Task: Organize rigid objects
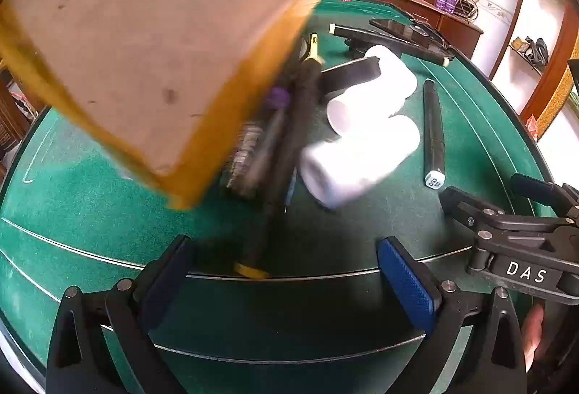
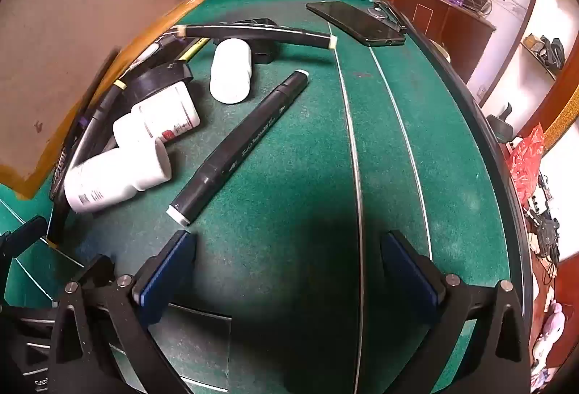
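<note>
The left tool (image 1: pixel 286 271) fills the bottom of the left wrist view, tilted steeply downward, its two blue-padded fingers (image 1: pixel 407 281) spread wide with nothing between them. The right tool (image 2: pixel 289 271) sits the same way along the bottom of the right wrist view, angled down, fingers (image 2: pixel 164 274) wide apart and holding nothing. In the left wrist view the right tool shows again at the lower right edge, with part of a hand (image 1: pixel 535 332) just under it, at the frame's edge.
</note>
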The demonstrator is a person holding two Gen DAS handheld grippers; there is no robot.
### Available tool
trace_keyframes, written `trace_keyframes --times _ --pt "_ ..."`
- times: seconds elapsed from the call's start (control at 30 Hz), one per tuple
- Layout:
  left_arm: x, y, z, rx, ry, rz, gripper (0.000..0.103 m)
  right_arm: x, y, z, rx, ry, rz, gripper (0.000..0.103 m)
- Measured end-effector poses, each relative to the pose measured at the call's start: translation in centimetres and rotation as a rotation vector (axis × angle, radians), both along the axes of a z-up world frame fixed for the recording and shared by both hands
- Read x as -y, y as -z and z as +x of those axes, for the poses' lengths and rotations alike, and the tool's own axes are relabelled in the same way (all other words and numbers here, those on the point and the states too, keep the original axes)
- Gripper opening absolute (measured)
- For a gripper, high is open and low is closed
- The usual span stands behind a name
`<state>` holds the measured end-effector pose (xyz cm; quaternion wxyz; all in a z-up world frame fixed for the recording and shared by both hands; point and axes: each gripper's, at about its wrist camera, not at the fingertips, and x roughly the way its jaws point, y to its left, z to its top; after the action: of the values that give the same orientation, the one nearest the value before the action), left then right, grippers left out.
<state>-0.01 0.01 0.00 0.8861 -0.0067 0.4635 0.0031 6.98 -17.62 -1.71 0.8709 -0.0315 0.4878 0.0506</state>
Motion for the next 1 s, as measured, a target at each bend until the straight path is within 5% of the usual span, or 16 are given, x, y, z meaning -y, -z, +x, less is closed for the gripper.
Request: trace_keyframes --times 1.0 --pt "-0.09 -0.14 0.01 -0.001 0.000 0.000 0.102 0.22 -0.01 0.11 -0.001 0.000 -0.001 0.103"
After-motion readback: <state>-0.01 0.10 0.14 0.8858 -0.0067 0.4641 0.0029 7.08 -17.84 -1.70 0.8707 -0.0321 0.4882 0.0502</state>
